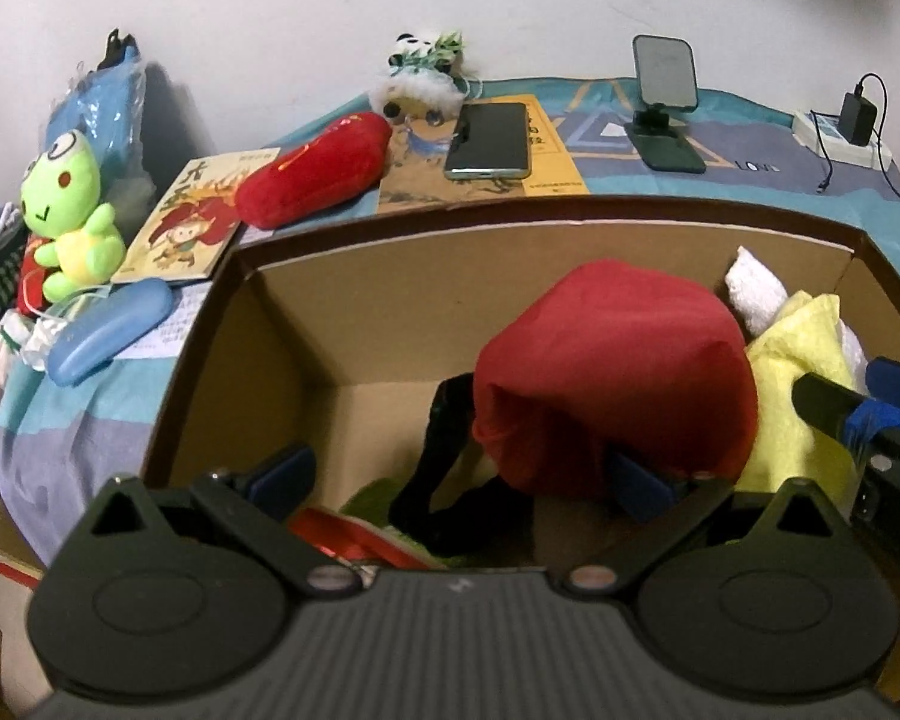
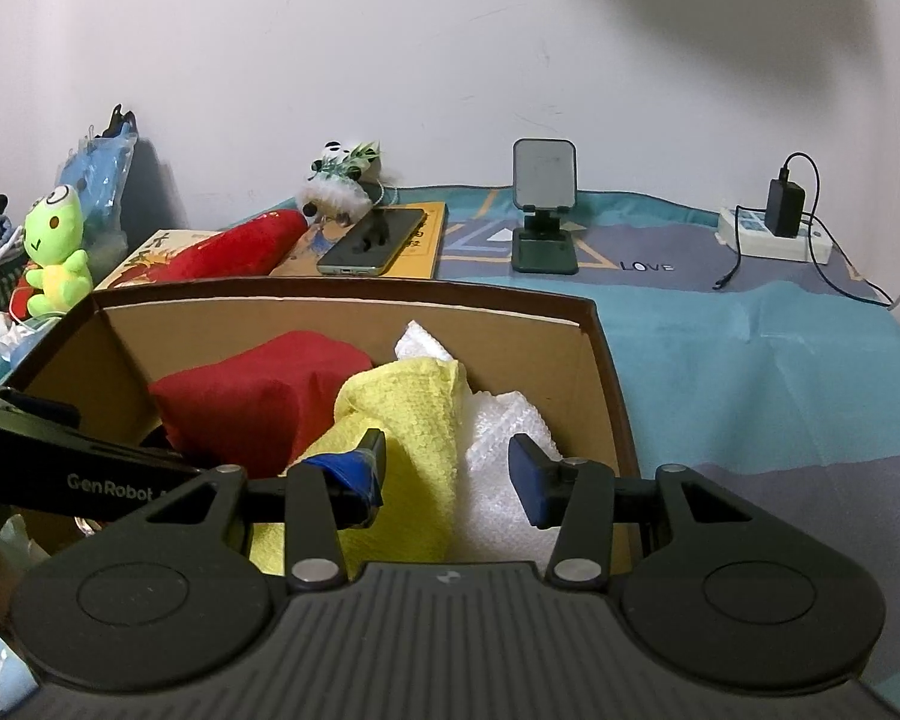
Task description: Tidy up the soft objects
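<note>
Left wrist view: left claw [image 1: 459,474] spread wide, empty, over the cardboard box [image 1: 510,217].
Packed: red cloth [image 1: 618,372], yellow towel [image 2: 414,414], white cloth [image 2: 504,420] in box.
Right claw [image 2: 447,471]: parted, gripping nothing.
Left out: frog plush [image 1: 69,216], red plush [image 1: 315,168] beside box.

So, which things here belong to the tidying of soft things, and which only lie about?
Job: cardboard box, red cloth, yellow towel, white cloth, frog toy, red plush.

Lying about: phone, phone stand, charger, book.
</note>
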Demonstrator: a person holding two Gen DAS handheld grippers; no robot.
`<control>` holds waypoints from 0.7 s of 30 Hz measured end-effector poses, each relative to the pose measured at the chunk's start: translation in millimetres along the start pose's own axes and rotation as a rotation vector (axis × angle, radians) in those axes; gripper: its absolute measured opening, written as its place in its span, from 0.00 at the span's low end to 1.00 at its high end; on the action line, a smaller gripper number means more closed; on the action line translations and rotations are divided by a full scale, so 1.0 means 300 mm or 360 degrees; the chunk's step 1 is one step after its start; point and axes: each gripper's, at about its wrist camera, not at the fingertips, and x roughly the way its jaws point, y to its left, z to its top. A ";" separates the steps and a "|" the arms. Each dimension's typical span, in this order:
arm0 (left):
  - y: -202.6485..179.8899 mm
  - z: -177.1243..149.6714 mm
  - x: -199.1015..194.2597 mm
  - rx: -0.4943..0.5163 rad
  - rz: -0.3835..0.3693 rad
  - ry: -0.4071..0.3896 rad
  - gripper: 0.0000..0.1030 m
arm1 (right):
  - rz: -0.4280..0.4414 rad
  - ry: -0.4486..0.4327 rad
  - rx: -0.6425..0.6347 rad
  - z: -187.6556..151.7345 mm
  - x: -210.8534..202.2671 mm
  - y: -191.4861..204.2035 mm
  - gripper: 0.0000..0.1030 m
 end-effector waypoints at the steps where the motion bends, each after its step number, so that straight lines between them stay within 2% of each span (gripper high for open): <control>1: 0.001 0.000 0.001 -0.0003 0.0001 0.0000 0.99 | -0.0003 -0.0004 0.0001 -0.002 -0.001 0.002 0.29; 5: 0.002 -0.001 0.000 -0.0012 0.0017 -0.0016 0.99 | 0.0001 -0.0069 -0.0004 -0.011 -0.015 0.002 0.29; 9: 0.003 -0.002 0.000 -0.0013 0.0013 -0.0022 0.99 | -0.0010 -0.0126 -0.0095 -0.019 -0.024 0.019 0.29; 14: 0.002 -0.001 0.000 -0.0005 0.0004 -0.0030 0.99 | 0.0056 -0.0091 -0.0075 -0.007 -0.016 0.002 0.29; 21: -0.001 0.001 0.002 0.0008 -0.0007 -0.0021 0.99 | 0.0071 -0.0034 -0.0070 -0.001 -0.007 0.008 0.29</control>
